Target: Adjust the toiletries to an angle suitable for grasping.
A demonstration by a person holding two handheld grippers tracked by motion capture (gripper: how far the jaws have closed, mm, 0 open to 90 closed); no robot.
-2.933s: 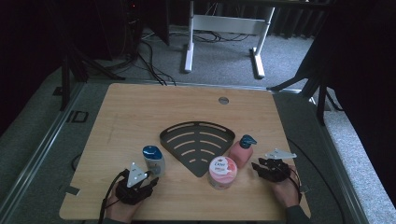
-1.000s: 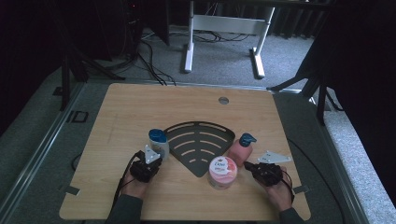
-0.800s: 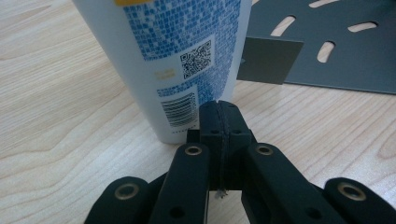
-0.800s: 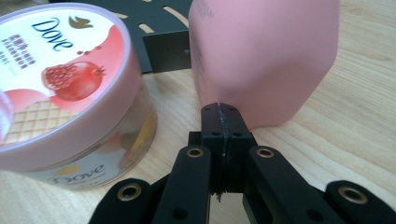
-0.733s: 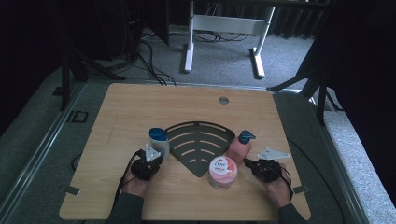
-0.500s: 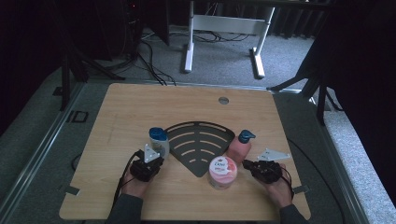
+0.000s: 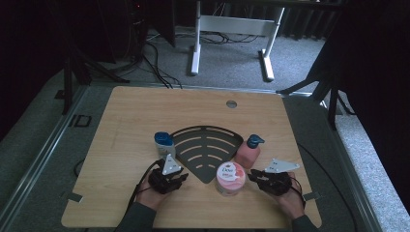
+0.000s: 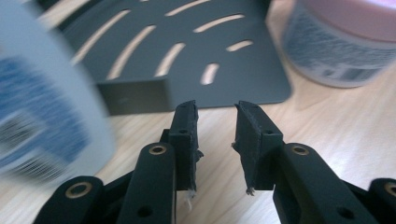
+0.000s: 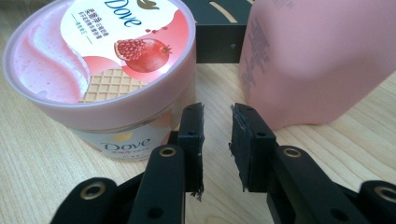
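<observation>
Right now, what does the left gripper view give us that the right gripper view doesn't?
Left gripper view alone: the blurred white bottle with the blue label close on its left, and the slotted top of the dark fan-shaped rack, with the left gripper holding nothing, jaws just opening.

Right gripper view alone: the pink bottle and the printed Dove lid, with the right gripper also holding nothing, jaws just opening.

Both: the Dove jar, part of the rack, and the wooden table.
</observation>
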